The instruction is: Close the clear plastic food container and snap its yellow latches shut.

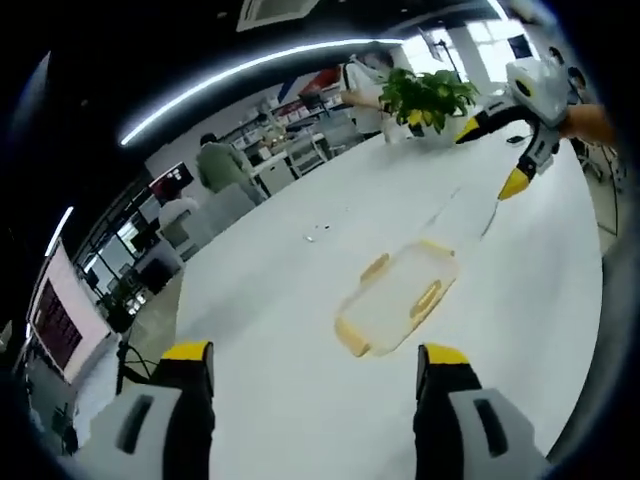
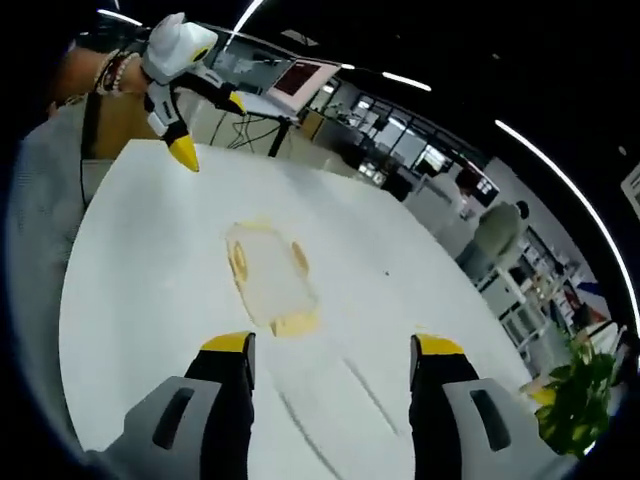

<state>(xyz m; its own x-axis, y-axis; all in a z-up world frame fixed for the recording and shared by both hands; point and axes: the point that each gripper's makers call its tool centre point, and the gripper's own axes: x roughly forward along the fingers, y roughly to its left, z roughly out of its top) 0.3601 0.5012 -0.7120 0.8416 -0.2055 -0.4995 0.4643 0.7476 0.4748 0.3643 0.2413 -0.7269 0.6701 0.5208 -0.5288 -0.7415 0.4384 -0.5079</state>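
Container: the clear box (image 1: 398, 298) lay flat mid-table (image 1: 300, 400), lid on, yellow latches (image 1: 428, 296) seemingly unsnapped.
Left gripper (image 1: 315, 362): spread, empty, aimed at it.
Right gripper (image 2: 330, 352): spread, empty, facing from opposite, ready for latching.

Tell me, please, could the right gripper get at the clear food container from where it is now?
Probably yes: the right gripper has open jaws, and only bare white table lies before the container.

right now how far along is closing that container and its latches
Done, as far as can be told: the lid seems to sit on the clear container, which lies on the white table. In hand: nothing; the left gripper and right gripper are open, above it. Left: snapping the yellow latches, which look unpressed.
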